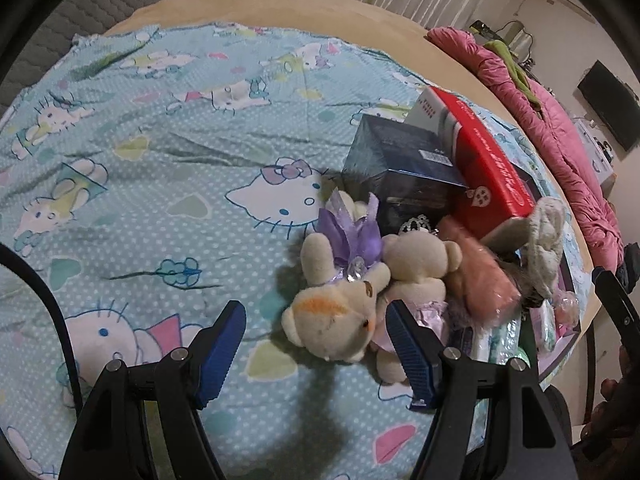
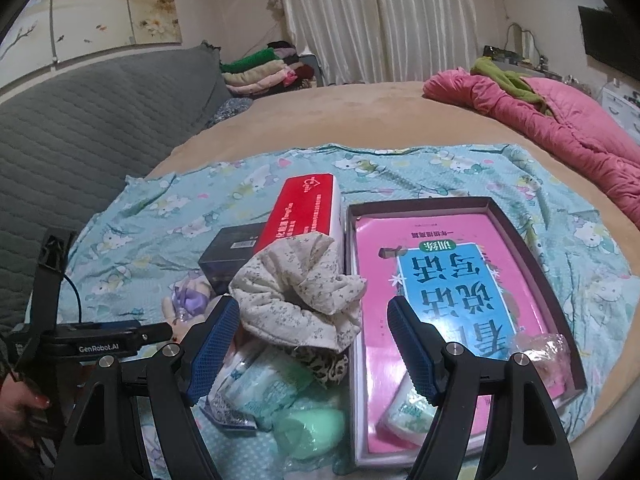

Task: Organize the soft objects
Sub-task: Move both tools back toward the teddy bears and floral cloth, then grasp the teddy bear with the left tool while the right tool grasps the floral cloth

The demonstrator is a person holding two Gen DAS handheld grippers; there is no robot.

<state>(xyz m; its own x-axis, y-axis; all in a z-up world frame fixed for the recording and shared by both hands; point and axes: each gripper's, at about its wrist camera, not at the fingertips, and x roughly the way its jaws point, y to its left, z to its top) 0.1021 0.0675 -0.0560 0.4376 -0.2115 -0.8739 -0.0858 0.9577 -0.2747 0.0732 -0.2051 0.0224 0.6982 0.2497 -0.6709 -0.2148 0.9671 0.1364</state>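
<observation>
In the left wrist view, two cream plush toys lie on a Hello Kitty sheet: a cat with an orange patch and a purple bow, and a bear behind it. My left gripper is open, its right finger beside the cat. A crumpled floral cloth lies on the pile, also seen in the left wrist view. My right gripper is open just above the cloth and holds nothing. A pink soft piece lies next to the bear.
A red box and a dark box lie behind the cloth. A shallow box holds a pink book and a wrapped packet. Tissue packs and a green item lie in front. A pink quilt lies at the right.
</observation>
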